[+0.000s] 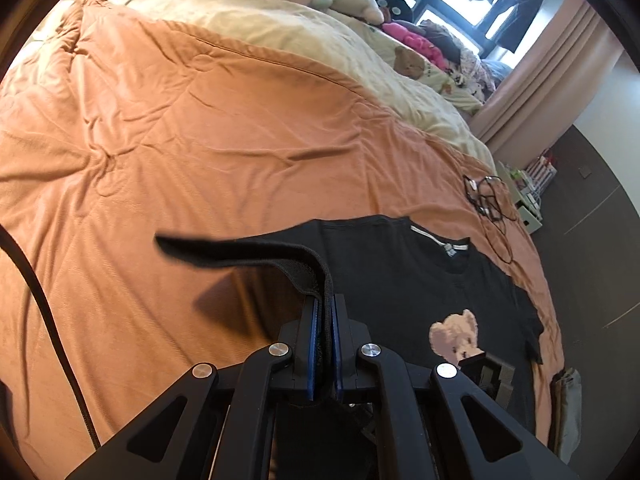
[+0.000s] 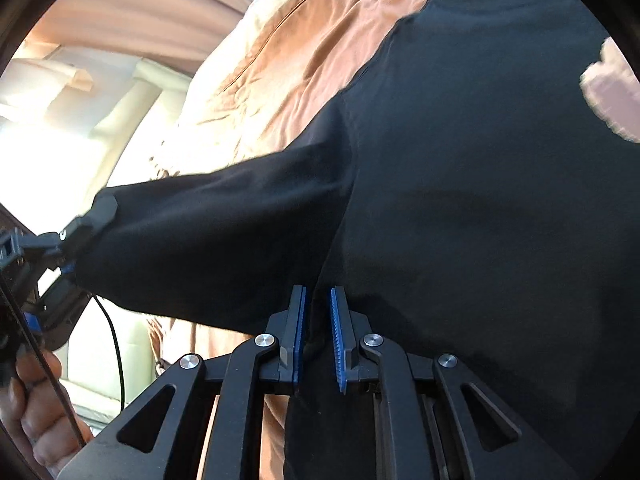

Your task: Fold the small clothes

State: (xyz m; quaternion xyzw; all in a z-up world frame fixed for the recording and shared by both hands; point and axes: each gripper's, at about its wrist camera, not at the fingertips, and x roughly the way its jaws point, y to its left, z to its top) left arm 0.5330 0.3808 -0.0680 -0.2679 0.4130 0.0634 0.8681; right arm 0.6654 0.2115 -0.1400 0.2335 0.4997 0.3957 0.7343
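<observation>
Both fingers pairs clamped, left fingers (image 1: 325, 312) on sleeve (image 1: 240, 250); right fingers (image 2: 318, 320) on one black shirt (image 2: 480, 200)

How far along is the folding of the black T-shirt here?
Early. Done: the black T-shirt is spread face-up on the orange quilt. In hand: the left gripper is shut on the sleeve edge, lifted off the quilt; the right gripper pinches fabric near the underarm. Left: no fold lies flat yet, so the sleeve folds and body folds remain.

Black bear-print T-shirt (image 1: 420, 280) on bed, sleeve lifted
</observation>
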